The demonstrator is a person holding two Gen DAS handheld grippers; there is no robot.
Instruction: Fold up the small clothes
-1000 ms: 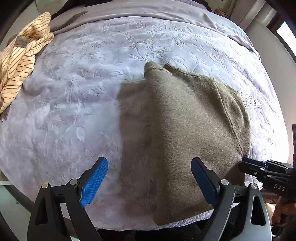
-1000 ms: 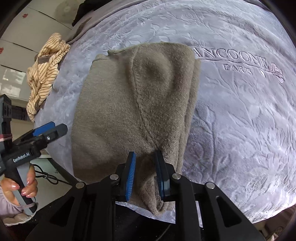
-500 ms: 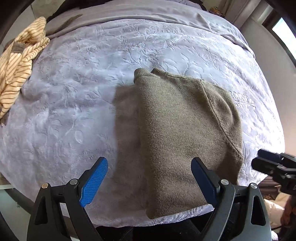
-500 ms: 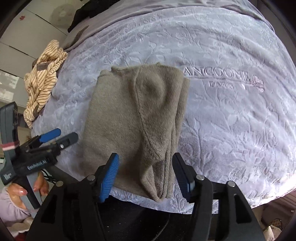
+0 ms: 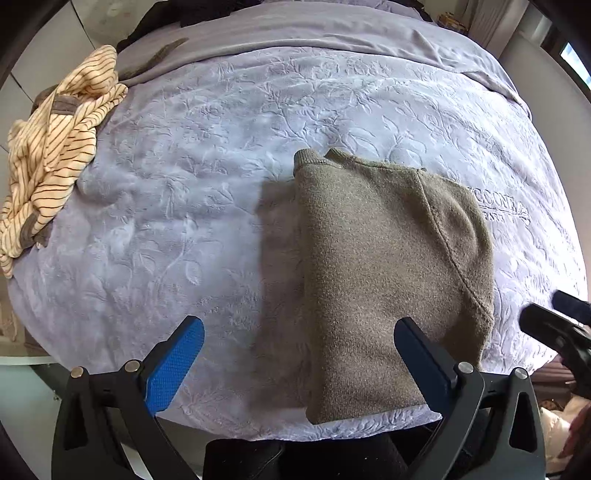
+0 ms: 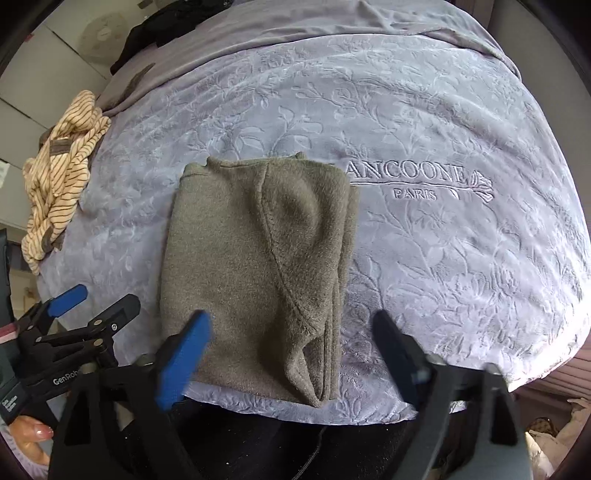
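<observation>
A folded olive-green sweater (image 5: 388, 277) (image 6: 258, 258) lies flat on the lavender blanket (image 5: 184, 184), its lower end near the bed's front edge. My left gripper (image 5: 297, 328) hovers above the sweater's left edge; its jaws are opening, and cloth shows below the gap, untouched. My right gripper (image 6: 291, 317) hangs above the sweater's lower right part, jaws opening wide, pads clear of the cloth. Each gripper also shows in the other's view: the left gripper (image 6: 92, 306) at the left, the right gripper (image 5: 554, 317) at the right.
A crumpled cream garment with dark stripes (image 5: 51, 155) (image 6: 59, 184) lies at the bed's left edge. Embroidered lettering (image 6: 417, 177) marks the blanket right of the sweater. A grey sheet (image 5: 295, 33) and dark clothing (image 6: 166, 22) lie at the far end.
The right gripper let go of the sweater's lower fold, spread its jaws wide and rose. The left gripper also lifted a little, so the sweater looks smaller in both views.
</observation>
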